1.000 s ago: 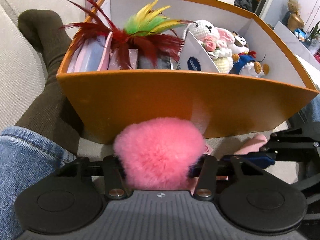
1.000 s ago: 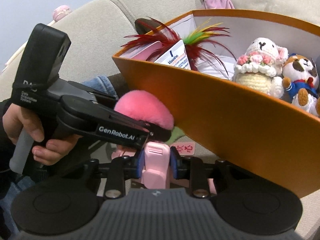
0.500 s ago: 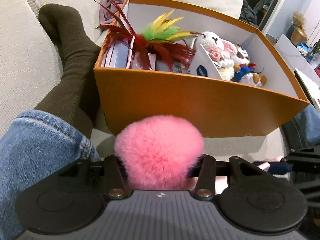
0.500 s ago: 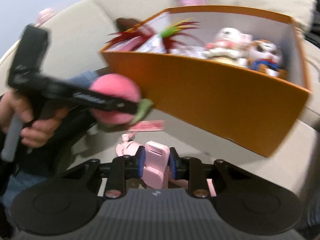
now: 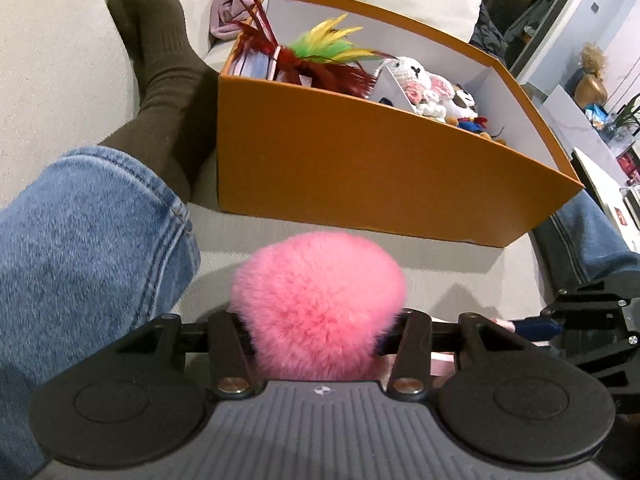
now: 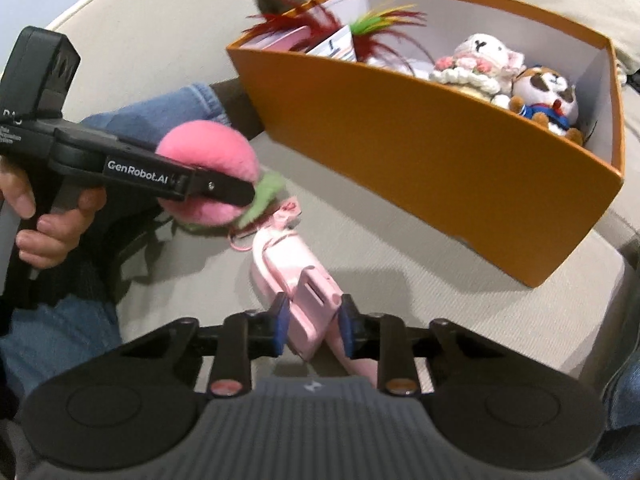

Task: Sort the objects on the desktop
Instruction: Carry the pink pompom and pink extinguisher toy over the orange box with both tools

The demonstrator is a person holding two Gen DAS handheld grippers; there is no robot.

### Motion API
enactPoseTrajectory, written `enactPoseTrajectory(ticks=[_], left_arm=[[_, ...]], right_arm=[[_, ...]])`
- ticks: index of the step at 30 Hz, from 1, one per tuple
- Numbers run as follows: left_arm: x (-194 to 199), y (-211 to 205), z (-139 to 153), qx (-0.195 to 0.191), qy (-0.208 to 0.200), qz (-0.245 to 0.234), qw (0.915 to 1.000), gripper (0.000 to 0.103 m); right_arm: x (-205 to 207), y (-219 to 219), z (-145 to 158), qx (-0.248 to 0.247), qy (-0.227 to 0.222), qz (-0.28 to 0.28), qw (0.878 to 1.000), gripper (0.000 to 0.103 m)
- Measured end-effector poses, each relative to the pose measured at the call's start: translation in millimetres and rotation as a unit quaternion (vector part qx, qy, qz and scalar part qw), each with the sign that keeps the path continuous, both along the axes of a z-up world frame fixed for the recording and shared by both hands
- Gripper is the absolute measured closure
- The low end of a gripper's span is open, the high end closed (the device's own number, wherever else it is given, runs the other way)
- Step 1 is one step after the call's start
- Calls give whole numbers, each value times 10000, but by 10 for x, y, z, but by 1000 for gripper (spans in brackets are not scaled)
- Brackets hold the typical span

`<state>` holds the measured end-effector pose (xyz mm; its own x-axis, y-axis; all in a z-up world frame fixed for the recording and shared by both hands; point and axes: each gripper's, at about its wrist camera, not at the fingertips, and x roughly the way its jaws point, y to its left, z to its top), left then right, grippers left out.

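A fluffy pink pompom [image 5: 320,296] with a green leaf [image 6: 264,196] sits between the fingers of my left gripper [image 5: 320,320], which is shut on it. In the right wrist view that left gripper [image 6: 224,192] hovers at the left, held by a hand [image 6: 44,220]. My right gripper [image 6: 314,322] has its blue pads [image 6: 281,320] against a pink gadget [image 6: 296,280] and its jaws are closing on it. A thin cord and charm [image 6: 286,210] run from the gadget towards the pompom. Beyond stands an orange box [image 5: 380,168] [image 6: 420,152].
The box holds red, green and yellow feathers [image 5: 320,52], a crochet lamb [image 6: 484,60], a plush dog [image 6: 548,96] and a white carton [image 5: 390,90]. It rests on a beige sofa [image 5: 52,80]. A jeans leg [image 5: 80,240] and a dark sock [image 5: 160,72] lie left of it.
Both grippers have drawn back from the orange box and risen a little. The pompom went with the left gripper. The pink gadget now lies tilted and lengthwise between the right pads.
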<state>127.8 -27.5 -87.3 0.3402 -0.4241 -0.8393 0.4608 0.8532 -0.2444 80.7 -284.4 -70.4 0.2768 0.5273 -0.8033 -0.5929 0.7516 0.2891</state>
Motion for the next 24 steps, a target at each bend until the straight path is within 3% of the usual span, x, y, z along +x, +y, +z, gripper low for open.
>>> enactPoseTrajectory(ticks=[1, 3, 12, 15, 17, 24], left_arm=[[2, -17, -9, -5, -2, -6, 10000, 50], [-4, -15, -9, -17, -11, -6, 10000, 50], [-15, 8, -21, -47, -9, 24, 10000, 51], [-35, 24, -6, -63, -32, 44, 10000, 51], [-58, 36, 20, -98, -61, 33, 9999, 51], [-189, 16, 219, -227, -260, -101, 9994, 51]], right_arm=[[-5, -11, 0, 54, 55, -2, 10000, 89], [-15, -17, -26, 205, 230, 12, 9995, 91], [39, 29, -220, 971, 716, -467, 9916, 87], [38, 18, -232, 1093, 840, -655, 9883, 90], [-11, 28, -185, 1062, 731, -676, 9893, 96], [-176, -39, 190, 940, 83, -643, 9935, 97]])
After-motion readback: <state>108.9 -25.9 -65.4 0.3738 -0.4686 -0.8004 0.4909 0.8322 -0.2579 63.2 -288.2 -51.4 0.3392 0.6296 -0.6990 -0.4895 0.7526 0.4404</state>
